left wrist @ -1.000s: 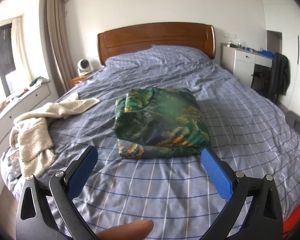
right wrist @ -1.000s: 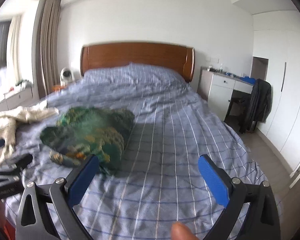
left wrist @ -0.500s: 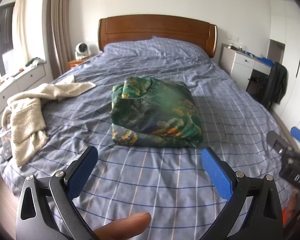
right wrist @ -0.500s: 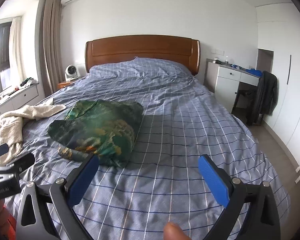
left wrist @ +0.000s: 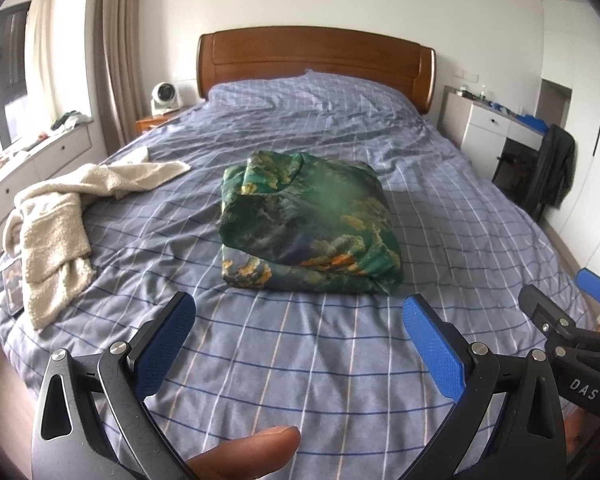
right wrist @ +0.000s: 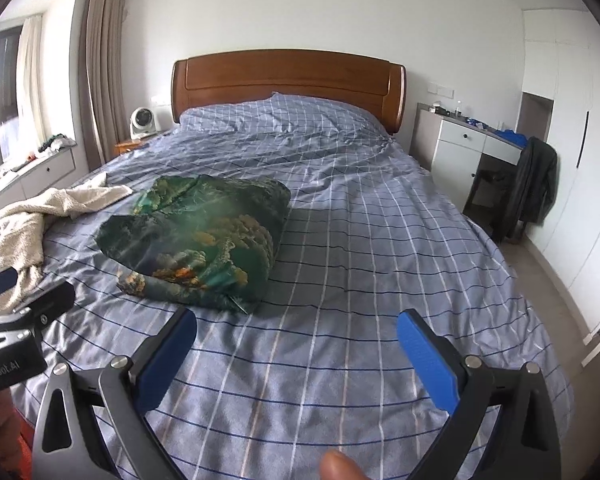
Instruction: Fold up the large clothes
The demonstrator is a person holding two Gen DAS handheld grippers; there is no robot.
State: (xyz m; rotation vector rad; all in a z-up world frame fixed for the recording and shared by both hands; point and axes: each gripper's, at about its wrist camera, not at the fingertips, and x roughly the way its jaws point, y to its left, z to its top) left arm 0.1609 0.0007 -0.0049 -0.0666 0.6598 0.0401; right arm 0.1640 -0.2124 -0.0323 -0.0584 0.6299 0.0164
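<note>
A green patterned garment (left wrist: 308, 224) lies folded into a thick bundle in the middle of the bed; the right wrist view shows it as the green garment (right wrist: 204, 240) left of centre. My left gripper (left wrist: 298, 308) is open, hovering over the bedspread just short of the bundle's near edge, with nothing between its blue pads. My right gripper (right wrist: 296, 324) is also open and empty, held to the right of the bundle and nearer than it. Each gripper shows at the edge of the other's view.
A cream fleece garment (left wrist: 60, 216) sprawls on the bed's left side, with a small dark flat object (left wrist: 12, 286) beside it. The blue checked bedspread (left wrist: 340, 360) has a wooden headboard (left wrist: 316, 56) behind. A white desk (right wrist: 472, 144) and a chair with a dark jacket (right wrist: 534, 184) stand on the right.
Both grippers have drawn back and steadied, staying open. The right view has swung so the bundle sits clear and unblurred; the folded bundle itself has not moved.
</note>
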